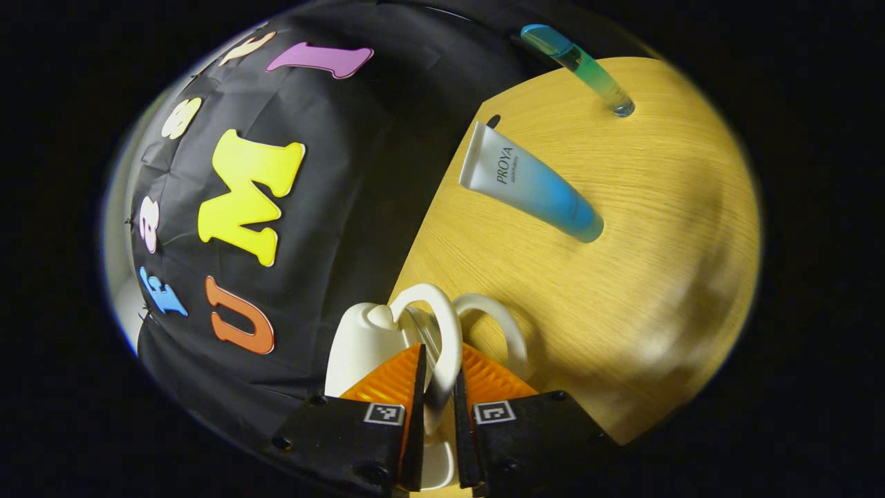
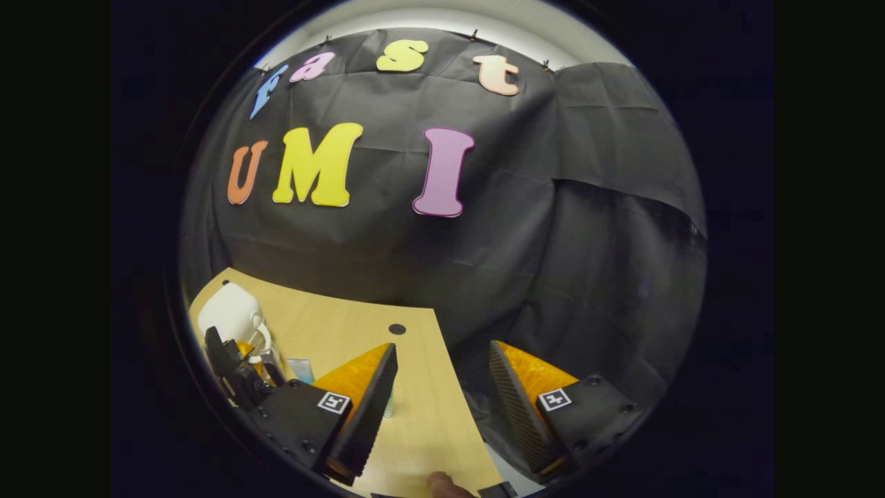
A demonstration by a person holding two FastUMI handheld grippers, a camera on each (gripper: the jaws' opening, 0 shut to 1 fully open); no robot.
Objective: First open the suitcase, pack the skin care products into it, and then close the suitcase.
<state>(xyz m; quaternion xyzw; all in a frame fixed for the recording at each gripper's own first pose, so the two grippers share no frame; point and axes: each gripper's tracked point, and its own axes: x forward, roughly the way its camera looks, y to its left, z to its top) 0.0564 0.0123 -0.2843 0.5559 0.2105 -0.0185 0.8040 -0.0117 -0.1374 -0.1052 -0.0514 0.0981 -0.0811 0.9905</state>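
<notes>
Left gripper view, my left claw (image 1: 438, 387): closed on the smooth white looped handle (image 1: 442, 332) of the small white hard-shell suitcase (image 1: 363, 342), one finger on each side of the loop; a second white loop (image 1: 501, 321) sits just beside it. I judge I hold it here to steady or lift the case, which looks unopened.
Left gripper view, skin care: a soft squeezable white-to-blue tube (image 1: 529, 183) lies flat on the pale wood-grain desk (image 1: 657, 242), well apart from the case; a slim clear blue-green glossy vial (image 1: 577, 66) lies farther off near the desk's edge. Both wait to be packed.
Right gripper view, my right claw (image 2: 442, 377): wide open, holding nothing, its ribbed wedge-shaped fingers (image 2: 363, 377) poised above the desk's near edge, one over the wood and one past the edge, against the booth's cloth; probably waiting to help.
Right gripper view, suitcase: rounded and matte, at the far left, with my left claw on its handle.
</notes>
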